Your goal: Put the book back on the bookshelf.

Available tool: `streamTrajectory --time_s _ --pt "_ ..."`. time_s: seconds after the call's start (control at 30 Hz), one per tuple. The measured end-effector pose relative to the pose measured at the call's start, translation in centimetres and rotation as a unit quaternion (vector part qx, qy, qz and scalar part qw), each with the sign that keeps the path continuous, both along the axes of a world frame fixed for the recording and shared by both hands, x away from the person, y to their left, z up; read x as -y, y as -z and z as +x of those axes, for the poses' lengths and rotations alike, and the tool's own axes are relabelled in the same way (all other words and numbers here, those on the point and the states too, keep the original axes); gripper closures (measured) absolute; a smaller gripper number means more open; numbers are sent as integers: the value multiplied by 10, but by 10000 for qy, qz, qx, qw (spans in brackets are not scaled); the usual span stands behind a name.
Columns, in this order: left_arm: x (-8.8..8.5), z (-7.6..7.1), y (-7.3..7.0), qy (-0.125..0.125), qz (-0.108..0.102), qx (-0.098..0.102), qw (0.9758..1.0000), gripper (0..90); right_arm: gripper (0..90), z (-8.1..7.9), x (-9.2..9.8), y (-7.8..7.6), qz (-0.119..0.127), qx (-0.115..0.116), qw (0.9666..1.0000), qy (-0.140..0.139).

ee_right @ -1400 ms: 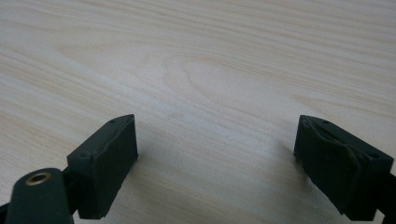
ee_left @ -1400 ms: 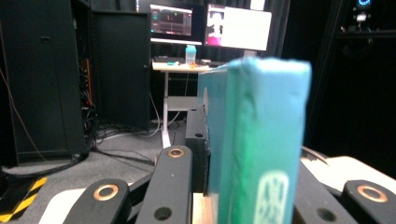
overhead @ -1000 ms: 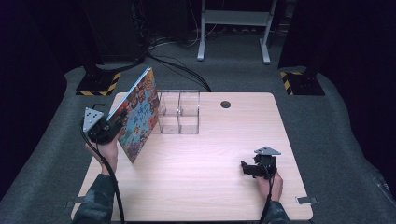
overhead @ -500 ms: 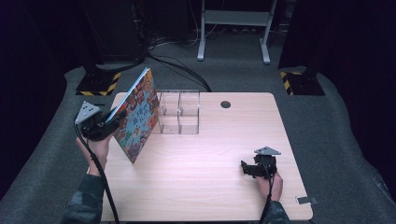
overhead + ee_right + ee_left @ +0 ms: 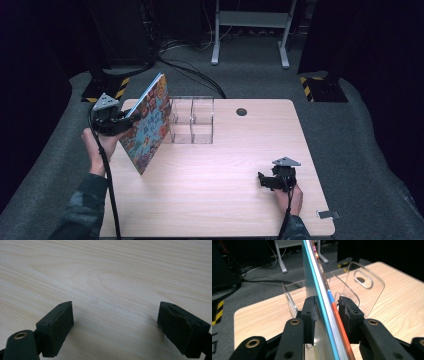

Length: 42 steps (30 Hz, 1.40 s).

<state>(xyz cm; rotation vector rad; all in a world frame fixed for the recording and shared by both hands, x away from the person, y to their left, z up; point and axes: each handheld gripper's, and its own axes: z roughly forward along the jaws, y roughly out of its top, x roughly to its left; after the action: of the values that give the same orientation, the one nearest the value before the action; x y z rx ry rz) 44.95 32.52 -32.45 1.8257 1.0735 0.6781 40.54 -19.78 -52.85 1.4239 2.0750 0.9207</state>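
I see pale wood-grain laminate on the table (image 5: 225, 180), smooth and faintly sheened. Beside the clear, glossy acrylic rack (image 5: 192, 120), the book (image 5: 147, 122) shows a shiny printed cover and a stack of paper page edges. My left gripper (image 5: 327, 312) is matt black plastic with brass-coloured rivets and rough, worn rubbery pads. Behind the rack, the floor (image 5: 250, 75) looks like matt grey carpet.

book (image 5: 148, 125) left of divider rack (image 5: 192, 120)
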Motion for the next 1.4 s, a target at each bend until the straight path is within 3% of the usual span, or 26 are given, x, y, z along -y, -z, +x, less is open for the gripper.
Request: streamTrajectory --time_s 0.07,0.13,0.17,0.27,0.43,0.57,0.9,1.2,1.4 --pt "3 -1 -1 12 84 19 10000 744 128 0 0 0 -5 -10 10000 -5" --pt "8 -4 -1 -260 293 163 9991 777 129 0 0 0 9 -1 10000 6" --pt "8 -4 0 -288 265 184 9991 794 129 0 0 0 7 -10 10000 6" --pt "3 -6 6 -401 -123 304 9987 808 129 0 0 0 10 -9 10000 2" --pt "6 -7 8 -466 -229 525 9973 810 129 0 0 0 15 -17 10000 14" --pt "6 -6 6 -510 -362 569 9964 809 130 0 0 0 10 -9 10000 4" --pt "7 3 4 -668 -463 769 9937 809 131 0 0 0 11 -9 10000 -9" --pt "12 17 13 -685 -540 719 9936 808 132 0 1 0 -2 -19 10000 -37" --pt "13 18 15 -658 -544 697 9939 806 132 0 1 0 11 -23 10000 -23"
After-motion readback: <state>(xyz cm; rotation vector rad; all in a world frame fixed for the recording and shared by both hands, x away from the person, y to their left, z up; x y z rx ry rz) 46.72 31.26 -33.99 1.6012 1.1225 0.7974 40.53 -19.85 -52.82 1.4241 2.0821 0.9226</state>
